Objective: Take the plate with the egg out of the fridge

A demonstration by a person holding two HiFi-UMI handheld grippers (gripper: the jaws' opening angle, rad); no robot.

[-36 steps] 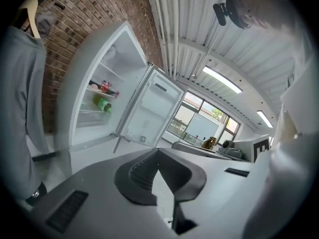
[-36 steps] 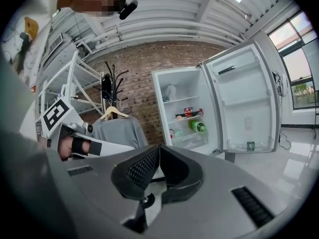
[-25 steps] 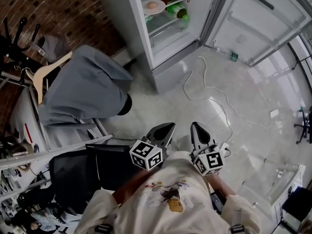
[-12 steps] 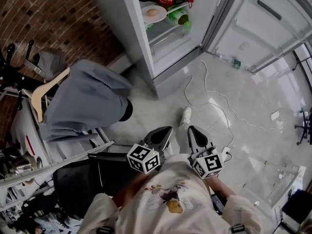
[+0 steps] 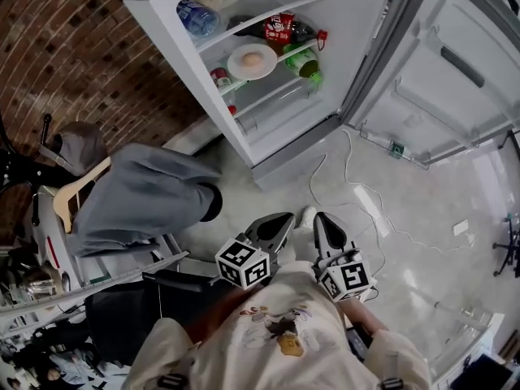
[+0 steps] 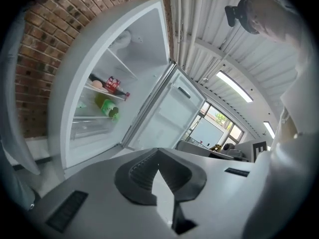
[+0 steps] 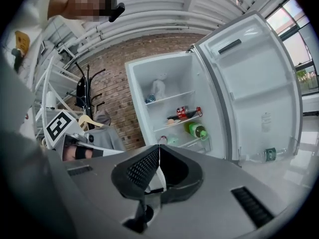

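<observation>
A white plate (image 5: 252, 61) with an egg (image 5: 253, 57) sits on the middle shelf of the open fridge (image 5: 166, 23), seen at the top of the head view. The same plate (image 7: 171, 122) shows small in the right gripper view, and the egg (image 6: 96, 84) in the left gripper view. My left gripper (image 5: 283, 220) and right gripper (image 5: 318, 220) are held side by side close to my body, well short of the fridge. Both are shut with nothing between their jaws.
A red can (image 5: 279, 28) and green bottle (image 5: 305, 63) lie on the plate's shelf, a water bottle (image 5: 195, 16) above. The fridge door (image 5: 455, 80) stands wide open at right. A grey garment (image 5: 146, 197) on a rack is left; a white cable (image 5: 382, 210) trails over the floor.
Both grippers and I have moved toward the fridge. It now fills more of the head view, with the upper shelf and water bottle newly visible. Both jaws stay shut.
</observation>
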